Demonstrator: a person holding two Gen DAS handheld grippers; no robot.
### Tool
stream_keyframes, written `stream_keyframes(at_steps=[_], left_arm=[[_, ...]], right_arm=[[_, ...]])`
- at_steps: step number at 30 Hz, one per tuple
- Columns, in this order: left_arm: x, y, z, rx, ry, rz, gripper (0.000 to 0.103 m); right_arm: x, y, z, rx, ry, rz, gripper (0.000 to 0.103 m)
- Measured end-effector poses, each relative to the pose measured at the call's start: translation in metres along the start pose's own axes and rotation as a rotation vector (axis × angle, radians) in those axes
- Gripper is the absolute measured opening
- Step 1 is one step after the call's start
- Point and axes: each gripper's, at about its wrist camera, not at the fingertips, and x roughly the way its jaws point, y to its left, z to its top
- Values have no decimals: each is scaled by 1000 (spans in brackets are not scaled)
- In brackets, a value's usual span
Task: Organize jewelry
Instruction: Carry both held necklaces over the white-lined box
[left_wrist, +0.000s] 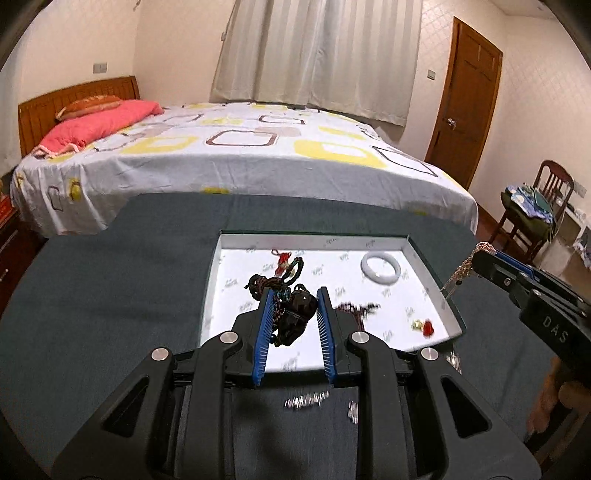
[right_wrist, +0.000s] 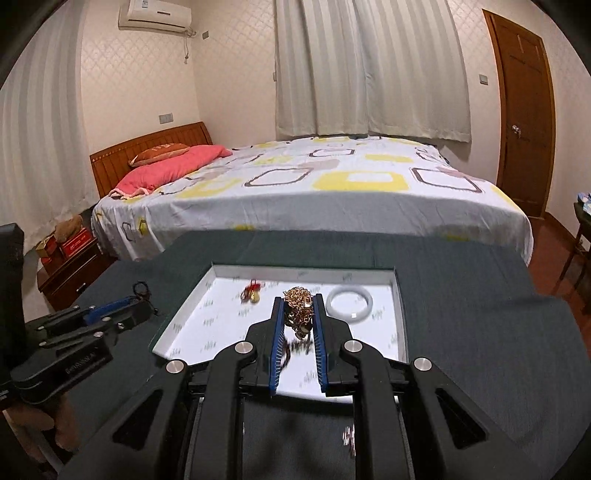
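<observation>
Mid-transfer: left gripper (left_wrist: 295, 308) pinches a dark corded pendant necklace (left_wrist: 293, 317), right gripper (right_wrist: 298, 318) pinches a bunched gold chain (right_wrist: 300, 308), both over the shallow white tray (left_wrist: 424, 258) at frame centre (white bangle (right_wrist: 349, 303) already inside). Next: lower, release clear of other pieces.

tray (left_wrist: 424, 258) on table (left_wrist: 110, 295); bangle (left_wrist: 380, 266) in tray; bed (left_wrist: 240, 158) behind
</observation>
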Motion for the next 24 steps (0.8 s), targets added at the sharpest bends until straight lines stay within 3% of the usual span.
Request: stream_keyframes(at_steps=[13, 24], left_arm=[[90, 18, 42, -26, 13, 39, 23], [160, 23, 29, -29, 155, 48, 23]], right_arm=[[90, 8, 26, 9, 19, 57, 16], [167, 10, -1, 22, 209, 65, 16]])
